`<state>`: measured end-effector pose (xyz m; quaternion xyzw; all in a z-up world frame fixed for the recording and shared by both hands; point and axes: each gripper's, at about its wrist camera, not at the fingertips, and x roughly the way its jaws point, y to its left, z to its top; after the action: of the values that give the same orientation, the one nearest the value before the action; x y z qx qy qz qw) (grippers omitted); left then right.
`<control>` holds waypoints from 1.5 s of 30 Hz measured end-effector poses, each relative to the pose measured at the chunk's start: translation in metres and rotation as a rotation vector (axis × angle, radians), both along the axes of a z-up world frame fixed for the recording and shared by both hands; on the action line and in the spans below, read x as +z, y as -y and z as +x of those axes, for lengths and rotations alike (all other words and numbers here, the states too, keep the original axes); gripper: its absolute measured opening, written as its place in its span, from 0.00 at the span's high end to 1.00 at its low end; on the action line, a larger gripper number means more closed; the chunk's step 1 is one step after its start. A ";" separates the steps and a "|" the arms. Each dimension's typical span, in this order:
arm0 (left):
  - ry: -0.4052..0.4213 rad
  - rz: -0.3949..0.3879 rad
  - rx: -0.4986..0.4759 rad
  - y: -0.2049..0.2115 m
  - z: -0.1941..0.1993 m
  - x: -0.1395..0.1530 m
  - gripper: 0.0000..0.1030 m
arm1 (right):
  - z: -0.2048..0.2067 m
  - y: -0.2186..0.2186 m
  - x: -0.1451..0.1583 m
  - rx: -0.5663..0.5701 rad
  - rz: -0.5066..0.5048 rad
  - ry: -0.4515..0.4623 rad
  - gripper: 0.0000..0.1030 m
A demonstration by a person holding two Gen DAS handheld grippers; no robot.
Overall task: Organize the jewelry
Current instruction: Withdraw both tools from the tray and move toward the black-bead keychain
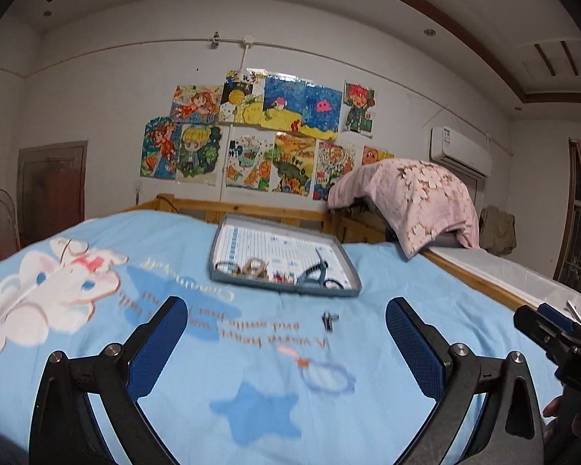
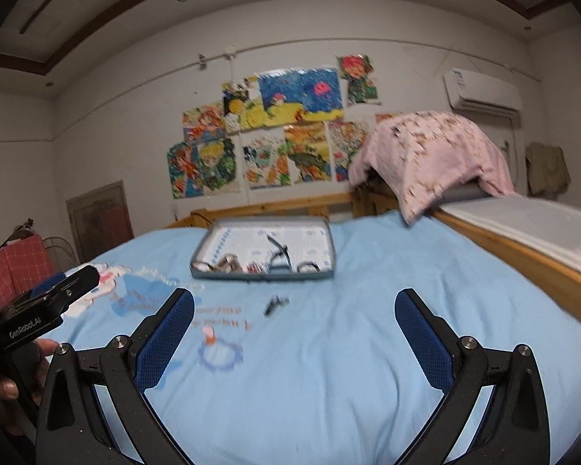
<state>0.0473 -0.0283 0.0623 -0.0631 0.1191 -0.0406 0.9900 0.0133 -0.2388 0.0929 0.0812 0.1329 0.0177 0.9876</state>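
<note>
Lying on a bed covered with a light blue sheet (image 1: 406,271), a shallow grey tray (image 1: 352,267) sits near the far wooden rail, its long axis running left to right across both views. Inside it, along the near edge, rest small jewelry pieces (image 1: 251,267): rings or hoops at left, reddish items in the middle, a dark cord or strap at right; details are too blurred to identify further.

A small dark clip (image 1: 329,321) lies alone on the sheet just in front of the tray. In the left wrist view its long axis points roughly toward the camera; in the right wrist view it (image 2: 275,305) appears tilted diagonally.

The left claw (image 1: 286,343) is spread wide, nothing between its fingers. The right claw (image 2: 294,335) is likewise spread wide and empty.

Only the left wrist view shows the rabbit print (image 1: 54,290) on the sheet whole, and the right claw's tip at its right margin. The right wrist view shows the left claw's body and part of the hand (image 2: 7,383) gripping it. A pink quilt (image 1: 418,197) is draped over the rail at right.
</note>
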 end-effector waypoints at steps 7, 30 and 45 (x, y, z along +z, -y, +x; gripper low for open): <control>-0.069 0.007 0.004 -0.001 -0.016 -0.028 0.00 | -0.022 0.004 -0.030 -0.030 0.054 -0.060 0.01; -0.045 -0.006 0.074 0.004 0.047 0.002 0.00 | 0.051 0.007 -0.004 0.001 0.042 -0.022 0.01; -0.068 -0.003 0.109 0.010 0.147 0.011 0.00 | 0.167 0.009 0.017 0.032 -0.020 0.013 0.01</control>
<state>0.1943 -0.0383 0.0729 -0.0723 0.1492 0.0157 0.9860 0.1805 -0.2478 0.1101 0.0691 0.1282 0.0326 0.9888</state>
